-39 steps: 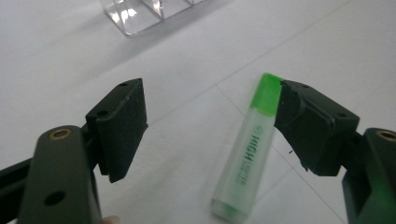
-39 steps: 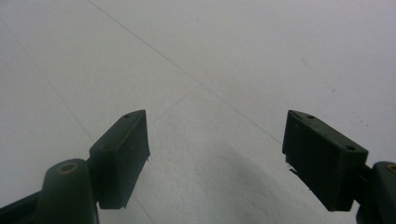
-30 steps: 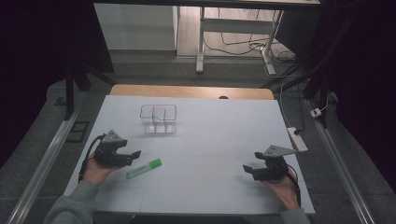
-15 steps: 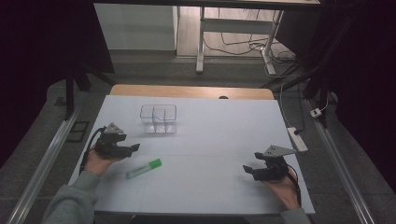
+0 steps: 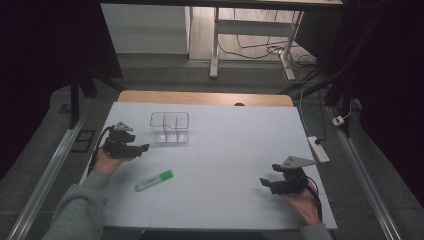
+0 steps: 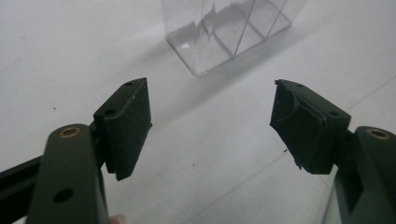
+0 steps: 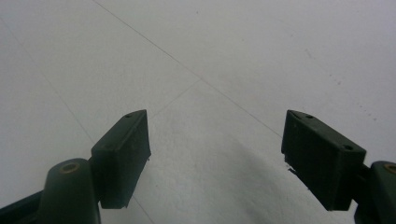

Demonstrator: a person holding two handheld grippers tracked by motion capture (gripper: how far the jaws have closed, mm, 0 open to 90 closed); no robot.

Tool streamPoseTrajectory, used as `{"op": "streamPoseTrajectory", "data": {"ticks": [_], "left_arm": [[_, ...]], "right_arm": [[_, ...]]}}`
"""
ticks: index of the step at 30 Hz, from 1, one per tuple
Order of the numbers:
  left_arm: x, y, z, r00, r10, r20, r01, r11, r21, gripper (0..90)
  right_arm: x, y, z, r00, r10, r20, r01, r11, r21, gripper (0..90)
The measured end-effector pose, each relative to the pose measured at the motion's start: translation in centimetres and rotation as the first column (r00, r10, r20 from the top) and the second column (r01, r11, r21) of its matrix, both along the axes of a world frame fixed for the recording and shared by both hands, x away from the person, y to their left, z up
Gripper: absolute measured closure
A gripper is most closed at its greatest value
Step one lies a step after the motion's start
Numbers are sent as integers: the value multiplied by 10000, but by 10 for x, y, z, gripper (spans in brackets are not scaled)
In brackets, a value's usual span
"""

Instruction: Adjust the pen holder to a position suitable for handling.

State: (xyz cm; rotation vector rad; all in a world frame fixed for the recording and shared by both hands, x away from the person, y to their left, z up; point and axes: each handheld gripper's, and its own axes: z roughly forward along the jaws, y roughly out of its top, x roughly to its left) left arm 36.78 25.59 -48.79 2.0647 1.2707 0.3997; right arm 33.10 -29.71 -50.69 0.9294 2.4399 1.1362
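Note:
A clear plastic organiser box point(image 5: 169, 127) with dividers stands toward the back left of the white table point(image 5: 230, 150). The same box point(image 6: 229, 35) lies just ahead of the jaws in the left gripper view. My left gripper point(image 5: 142, 147) is open and empty, a little left of the box; its jaws stand wide apart point(image 6: 210, 126). A green highlighter point(image 5: 154, 180) lies on the table nearer the front, below and right of that gripper. My right gripper point(image 5: 263, 182) rests open and empty near the front right, with bare table between its jaws point(image 7: 215, 154).
A wooden strip point(image 5: 205, 98) borders the table's far edge. A white power strip point(image 5: 318, 149) lies just off the right edge. Metal rails point(image 5: 50, 172) run along both sides. Desk legs and cables point(image 5: 260, 45) stand beyond the table.
My left gripper has moved away from the highlighter, farther back and toward the clear box. The right gripper has stayed put.

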Motion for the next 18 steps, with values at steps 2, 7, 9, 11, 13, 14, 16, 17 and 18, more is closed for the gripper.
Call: {"op": "streamPoseTrajectory", "data": {"ticks": [2, 7, 9, 11, 13, 14, 16, 17, 18], "left_arm": [[4, -1, 1, 10000, 37, -9, -37, 10000, 91, 298], [13, -2, 5, 10000, -6, 7, 6, 9996, 275, 314], [15, -2, 5, 10000, 25, 33, -26, 9994, 335, 322], [18, -2, 5, 10000, 73, 41, -75, 9993, 371, 337], [21, -2, 4, 9999, 152, 33, -153, 9989, 443, 356], [22, -2, 4, 9999, 159, 48, -161, 9987, 478, 365], [25, -2, 3, 9997, 230, 57, -233, 9984, 521, 389], [26, -2, 3, 9996, 266, 75, -270, 9981, 557, 404], [27, -2, 3, 9995, 303, 88, -307, 9980, 554, 416]], "right_arm": [[0, 0, 0, 10000, -5, -7, 5, 10000, -24, 230], [0, 0, -1, 10000, -34, 12, 34, 10000, -62, 230], [0, 0, 0, 10000, 11, -20, -11, 10000, -71, 229], [0, 0, -1, 10000, 55, -33, -55, 10000, -47, 229], [0, 0, -1, 10000, 90, -2, -90, 9999, -45, 229], [0, 0, 0, 10000, 83, -5, -83, 10000, -44, 229], [0, 0, -1, 10000, 96, -12, -96, 10000, -22, 229], [0, 0, 0, 9999, 103, -7, -103, 9999, -39, 229], [0, 0, 0, 9999, 113, -20, -113, 9999, -8, 229]]}}
